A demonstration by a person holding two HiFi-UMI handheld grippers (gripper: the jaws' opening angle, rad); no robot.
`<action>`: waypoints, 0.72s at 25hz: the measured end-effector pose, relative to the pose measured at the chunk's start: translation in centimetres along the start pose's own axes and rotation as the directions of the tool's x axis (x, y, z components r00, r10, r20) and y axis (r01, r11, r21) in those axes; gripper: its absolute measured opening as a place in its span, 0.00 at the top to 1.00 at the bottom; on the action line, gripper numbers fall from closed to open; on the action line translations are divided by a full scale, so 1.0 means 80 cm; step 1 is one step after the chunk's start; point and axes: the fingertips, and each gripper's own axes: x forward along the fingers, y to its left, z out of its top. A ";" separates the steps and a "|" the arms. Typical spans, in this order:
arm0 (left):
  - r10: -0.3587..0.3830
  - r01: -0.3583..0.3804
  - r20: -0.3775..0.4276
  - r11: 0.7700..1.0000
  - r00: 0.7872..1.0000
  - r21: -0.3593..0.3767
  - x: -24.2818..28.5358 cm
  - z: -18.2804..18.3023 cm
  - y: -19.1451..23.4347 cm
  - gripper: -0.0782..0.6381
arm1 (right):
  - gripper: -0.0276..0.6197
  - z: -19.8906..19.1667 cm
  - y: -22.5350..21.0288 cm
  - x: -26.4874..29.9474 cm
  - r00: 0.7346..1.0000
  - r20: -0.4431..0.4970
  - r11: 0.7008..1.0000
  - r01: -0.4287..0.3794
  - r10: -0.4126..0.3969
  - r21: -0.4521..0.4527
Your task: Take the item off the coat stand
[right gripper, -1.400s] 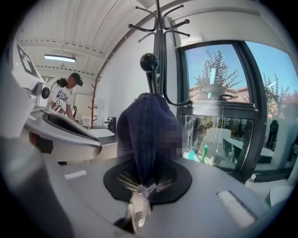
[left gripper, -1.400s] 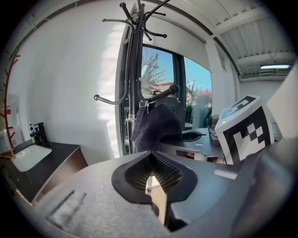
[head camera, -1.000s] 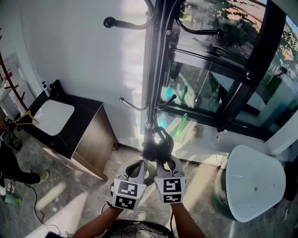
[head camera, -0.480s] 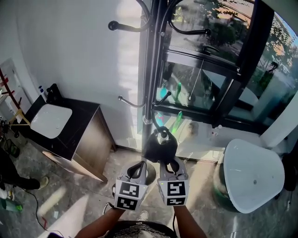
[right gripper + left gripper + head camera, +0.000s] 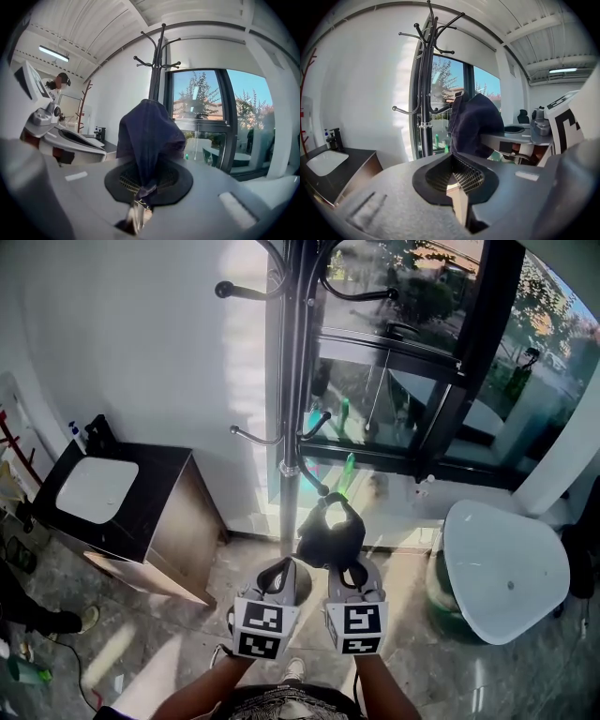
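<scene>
The black coat stand [image 5: 286, 418] rises against the window, with bare curved hooks at several heights. My right gripper [image 5: 345, 570] is shut on a dark navy cloth item [image 5: 330, 535], which hangs in front of the pole, just right of it. In the right gripper view the cloth [image 5: 147, 136] bunches up from my right gripper [image 5: 140, 197], and the stand [image 5: 157, 65] sits behind it, apart. My left gripper [image 5: 278, 570] stays beside the right one, shut with nothing in it. The left gripper view shows the cloth [image 5: 473, 124] right of the stand [image 5: 425, 93].
A black cabinet with a white basin [image 5: 98, 488] stands at the left wall. A white oval table [image 5: 506, 568] is at the right. The glass window wall [image 5: 422, 381] runs behind the stand. Someone's shoe [image 5: 84, 618] shows at far left.
The cloth and both grippers have drawn back from the stand's pole toward me. The stand now sits farther left and higher in the head view.
</scene>
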 end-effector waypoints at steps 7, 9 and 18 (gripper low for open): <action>-0.035 0.035 0.011 0.999 0.999 0.033 -0.026 0.001 -0.011 0.89 | 0.92 -0.010 0.013 -0.036 0.998 -0.031 0.998 0.055 -0.054 0.041; -0.046 0.046 0.014 0.998 0.999 0.040 -0.034 0.000 -0.015 0.89 | 0.92 -0.011 0.017 -0.047 0.997 -0.036 0.996 0.071 -0.069 0.049; -0.073 0.071 0.034 0.996 0.997 0.055 -0.057 -0.001 -0.028 0.89 | 0.92 -0.014 0.029 -0.084 0.993 -0.049 0.992 0.111 -0.108 0.058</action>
